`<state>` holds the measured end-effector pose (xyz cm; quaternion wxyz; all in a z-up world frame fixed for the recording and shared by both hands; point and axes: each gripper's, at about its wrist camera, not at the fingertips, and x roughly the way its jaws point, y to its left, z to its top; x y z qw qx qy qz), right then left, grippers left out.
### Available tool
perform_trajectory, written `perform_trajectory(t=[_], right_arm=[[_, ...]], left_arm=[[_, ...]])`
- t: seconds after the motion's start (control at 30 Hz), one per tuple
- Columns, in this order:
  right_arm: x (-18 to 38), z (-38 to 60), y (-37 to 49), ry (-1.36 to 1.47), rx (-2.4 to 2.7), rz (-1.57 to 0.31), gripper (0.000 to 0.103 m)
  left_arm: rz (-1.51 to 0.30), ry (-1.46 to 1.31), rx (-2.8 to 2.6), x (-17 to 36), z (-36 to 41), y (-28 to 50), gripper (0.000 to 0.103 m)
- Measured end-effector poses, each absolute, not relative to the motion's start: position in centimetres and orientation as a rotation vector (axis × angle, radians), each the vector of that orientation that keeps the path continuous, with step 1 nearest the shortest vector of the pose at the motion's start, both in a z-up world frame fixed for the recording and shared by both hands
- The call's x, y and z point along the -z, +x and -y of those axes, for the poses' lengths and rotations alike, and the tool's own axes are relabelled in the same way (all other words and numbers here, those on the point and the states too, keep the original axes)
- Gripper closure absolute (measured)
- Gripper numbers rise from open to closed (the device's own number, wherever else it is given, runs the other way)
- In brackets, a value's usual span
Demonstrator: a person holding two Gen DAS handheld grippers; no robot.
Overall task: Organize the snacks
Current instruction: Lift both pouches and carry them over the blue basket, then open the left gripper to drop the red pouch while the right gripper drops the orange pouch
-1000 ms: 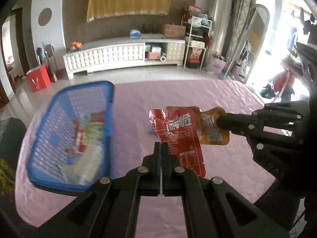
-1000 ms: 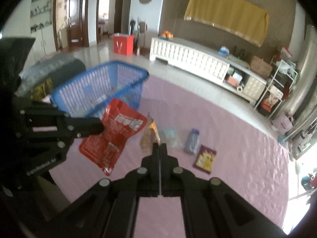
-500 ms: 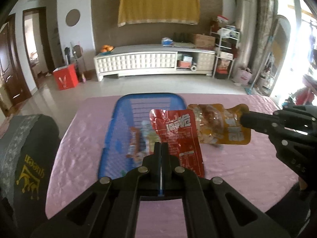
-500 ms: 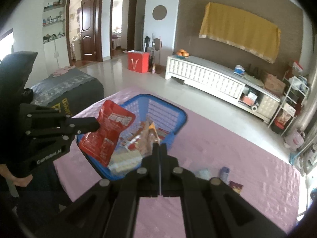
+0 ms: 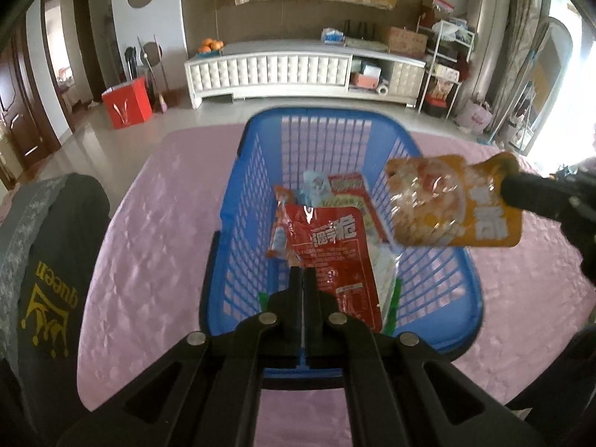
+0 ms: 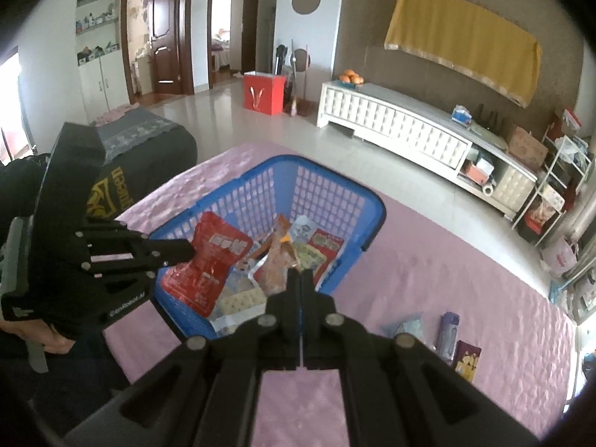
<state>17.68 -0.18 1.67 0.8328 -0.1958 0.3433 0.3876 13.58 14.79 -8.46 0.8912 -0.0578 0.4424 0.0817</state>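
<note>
The dark grey fabric cushion (image 5: pixel 52 279) at the edge of the pink quilted surface (image 5: pixel 149 246) bears the word "queen" in yellow letters beside a yellow crown emblem; in the left wrist view it reads upside down, and in the right wrist view only "ueen" shows. The red foil snack pouch (image 5: pixel 331 257) carries large white Chinese characters, too blurred to make out, as does the orange snack pouch (image 5: pixel 454 205). White lettering on the black gripper body (image 6: pixel 123 303) is illegible.
</note>
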Motion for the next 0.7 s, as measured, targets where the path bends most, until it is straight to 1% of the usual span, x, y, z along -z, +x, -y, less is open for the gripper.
perform_trajectory(t=[0.07,0.13,0.17,0.2,0.23,0.47,0.57,0.7], right_arm=[[-1.6,0.0,17.8,-0.412,-0.821,-0.737,0.101],[-1.6,-0.1,17.8,-0.411,-0.825,-0.740,0.101],[-1.7,-0.2,17.7,-0.414,-0.826,-0.739,0.101],[-1.7,-0.3,17.4,-0.416,-0.827,-0.738,0.101],[-1.8,-0.4,17.2,-0.415,-0.830,-0.736,0.101],[-3.0,-1.6,15.9,-0.400,-0.869,-0.730,0.101],[-3.6,-2.6,15.3,-0.404,-0.892,-0.721,0.101],[-3.3,-4.3,15.3,-0.384,-0.921,-0.759,0.101]], left_arm=[[-0.923,-0.117,-0.177,8.8,-14.8,13.5,0.103],[-0.937,-0.108,-0.196,9.0,-14.9,13.4,0.099],[-0.935,-0.107,-0.204,8.9,-15.0,13.3,0.088],[-0.927,-0.112,-0.205,8.7,-15.2,13.3,0.069],[-0.921,-0.118,-0.204,8.5,-15.3,13.3,0.062],[-0.872,-0.175,-0.213,6.2,-17.3,11.4,0.061],[-0.857,-0.189,-0.224,5.4,-18.2,10.3,0.059],[-0.853,-0.186,-0.237,5.0,-18.9,9.0,0.059]])
